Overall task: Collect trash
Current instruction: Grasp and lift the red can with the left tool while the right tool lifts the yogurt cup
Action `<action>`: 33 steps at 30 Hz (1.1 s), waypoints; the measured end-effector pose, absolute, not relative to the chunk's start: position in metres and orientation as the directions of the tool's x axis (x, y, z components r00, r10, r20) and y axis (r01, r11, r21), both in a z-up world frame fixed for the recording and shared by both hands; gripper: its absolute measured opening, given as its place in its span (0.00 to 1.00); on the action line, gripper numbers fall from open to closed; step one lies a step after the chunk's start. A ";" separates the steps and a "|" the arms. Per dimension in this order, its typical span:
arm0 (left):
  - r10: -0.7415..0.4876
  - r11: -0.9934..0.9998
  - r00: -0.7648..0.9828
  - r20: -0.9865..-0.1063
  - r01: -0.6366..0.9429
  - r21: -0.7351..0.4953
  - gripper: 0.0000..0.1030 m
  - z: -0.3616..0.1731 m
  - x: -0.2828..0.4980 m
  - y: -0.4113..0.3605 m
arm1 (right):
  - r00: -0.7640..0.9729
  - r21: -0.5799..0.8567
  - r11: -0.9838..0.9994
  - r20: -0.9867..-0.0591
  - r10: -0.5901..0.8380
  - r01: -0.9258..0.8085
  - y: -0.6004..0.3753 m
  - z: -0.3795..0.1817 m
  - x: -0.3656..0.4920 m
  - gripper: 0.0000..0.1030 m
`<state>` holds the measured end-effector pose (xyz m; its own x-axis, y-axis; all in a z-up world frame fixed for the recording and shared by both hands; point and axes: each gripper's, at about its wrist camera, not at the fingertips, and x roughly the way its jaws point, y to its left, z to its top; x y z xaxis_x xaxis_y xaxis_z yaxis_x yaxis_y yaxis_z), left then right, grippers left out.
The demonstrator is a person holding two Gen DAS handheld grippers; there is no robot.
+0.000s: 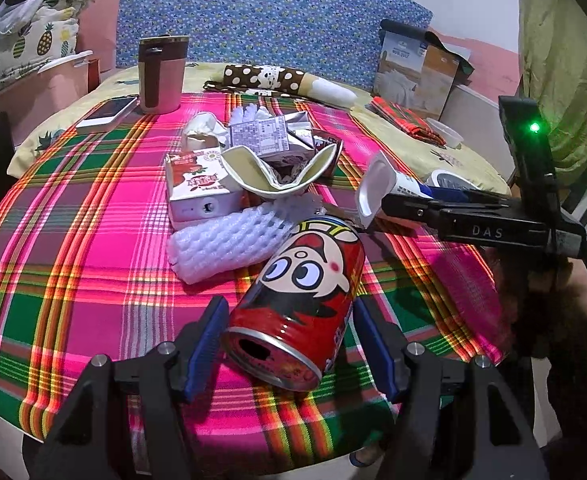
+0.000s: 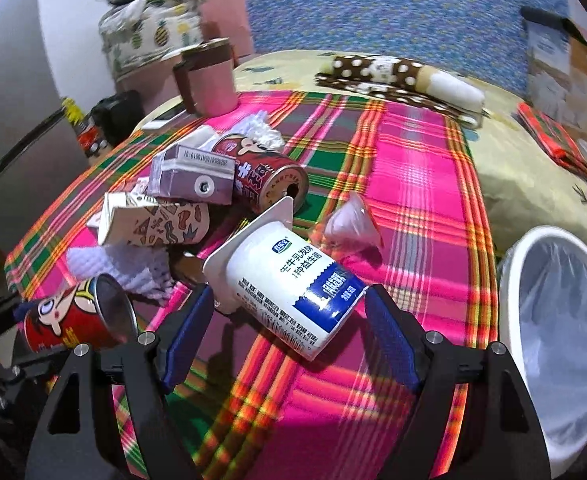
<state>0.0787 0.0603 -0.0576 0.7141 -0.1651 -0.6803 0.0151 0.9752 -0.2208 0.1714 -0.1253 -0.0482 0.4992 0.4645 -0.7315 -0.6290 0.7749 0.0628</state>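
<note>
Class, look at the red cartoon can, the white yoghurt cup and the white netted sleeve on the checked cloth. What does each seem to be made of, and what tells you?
Red cartoon can: probably thin metal, glossy print; its silvery rim and end shine.
White yoghurt cup: likely smooth moulded plastic, with a printed label.
White netted sleeve: apparently soft foam mesh, matt and puffy.
</note>
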 end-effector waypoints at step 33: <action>-0.171 0.976 0.706 -0.688 0.025 -0.218 0.65 -0.057 0.085 0.052 | 0.449 0.206 0.753 -0.694 0.563 -0.625 -0.137 -0.043 0.176 0.64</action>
<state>0.0852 0.0519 -0.0573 0.7057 -0.1711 -0.6876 0.0247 0.9757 -0.2175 0.1755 -0.1372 -0.0432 0.4486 0.5626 -0.6945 -0.6254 0.7527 0.2057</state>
